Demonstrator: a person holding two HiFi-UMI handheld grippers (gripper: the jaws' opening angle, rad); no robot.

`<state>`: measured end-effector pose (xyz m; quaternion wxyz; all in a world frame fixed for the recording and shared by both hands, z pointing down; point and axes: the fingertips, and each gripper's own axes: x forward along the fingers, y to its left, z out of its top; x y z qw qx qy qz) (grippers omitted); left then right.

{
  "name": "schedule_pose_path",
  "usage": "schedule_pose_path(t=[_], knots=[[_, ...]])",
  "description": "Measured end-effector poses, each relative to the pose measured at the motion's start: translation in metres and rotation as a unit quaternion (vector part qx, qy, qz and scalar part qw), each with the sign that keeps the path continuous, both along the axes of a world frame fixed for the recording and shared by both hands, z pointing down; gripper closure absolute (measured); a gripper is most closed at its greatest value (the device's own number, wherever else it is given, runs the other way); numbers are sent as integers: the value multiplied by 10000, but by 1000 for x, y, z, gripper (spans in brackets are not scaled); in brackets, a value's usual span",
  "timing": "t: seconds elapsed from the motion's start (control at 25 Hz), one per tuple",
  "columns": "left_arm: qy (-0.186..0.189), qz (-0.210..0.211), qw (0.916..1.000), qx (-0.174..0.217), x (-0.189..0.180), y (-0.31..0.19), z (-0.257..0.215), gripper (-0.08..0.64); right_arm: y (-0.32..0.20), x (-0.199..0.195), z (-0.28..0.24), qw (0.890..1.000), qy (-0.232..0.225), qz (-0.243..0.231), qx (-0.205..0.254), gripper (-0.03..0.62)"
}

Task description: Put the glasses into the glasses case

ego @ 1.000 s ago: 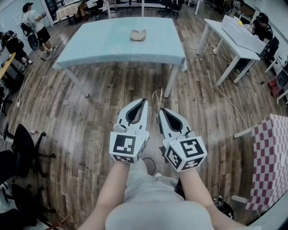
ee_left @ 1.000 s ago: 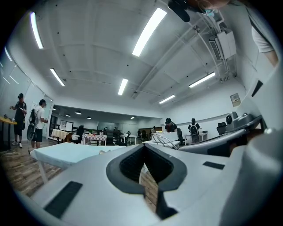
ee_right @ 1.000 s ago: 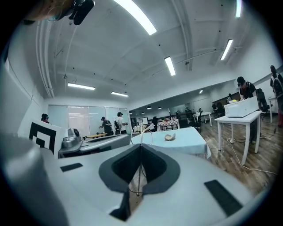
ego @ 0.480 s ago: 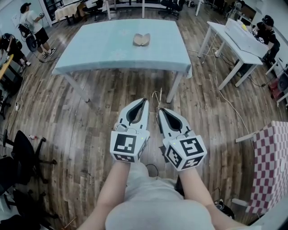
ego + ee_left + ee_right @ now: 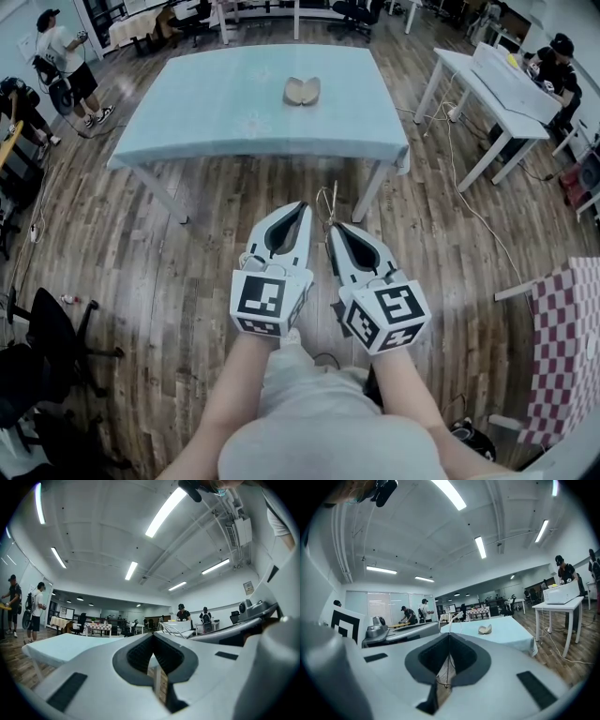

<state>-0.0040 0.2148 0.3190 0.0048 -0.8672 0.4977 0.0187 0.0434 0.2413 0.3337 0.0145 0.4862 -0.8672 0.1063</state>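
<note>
Right gripper (image 5: 330, 228) pinching glasses (image 5: 327, 200), case (image 5: 302, 91) ahead

1. Ahead of you stands a pale blue worktop (image 5: 234, 112) with white legs, on a wooden plank floor (image 5: 141, 244).
2. A tan glasses case (image 5: 302, 91) lies open near the worktop's far middle.

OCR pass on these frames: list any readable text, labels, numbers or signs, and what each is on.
No readable text in any view.
Left cube on the left tool, right cube on the right tool: square marker patterns only, no letters.
Wall sign: too small to read.
Glasses case on the table: no print visible.
Glasses in the right tool: no print visible.
</note>
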Motion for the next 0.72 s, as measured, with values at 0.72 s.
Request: schedule_pose_path(t=[0.72], knots=[[94,240,9996,100,-40,-60,-2,551,-59,-38,-1,9996,151,222,76,581]])
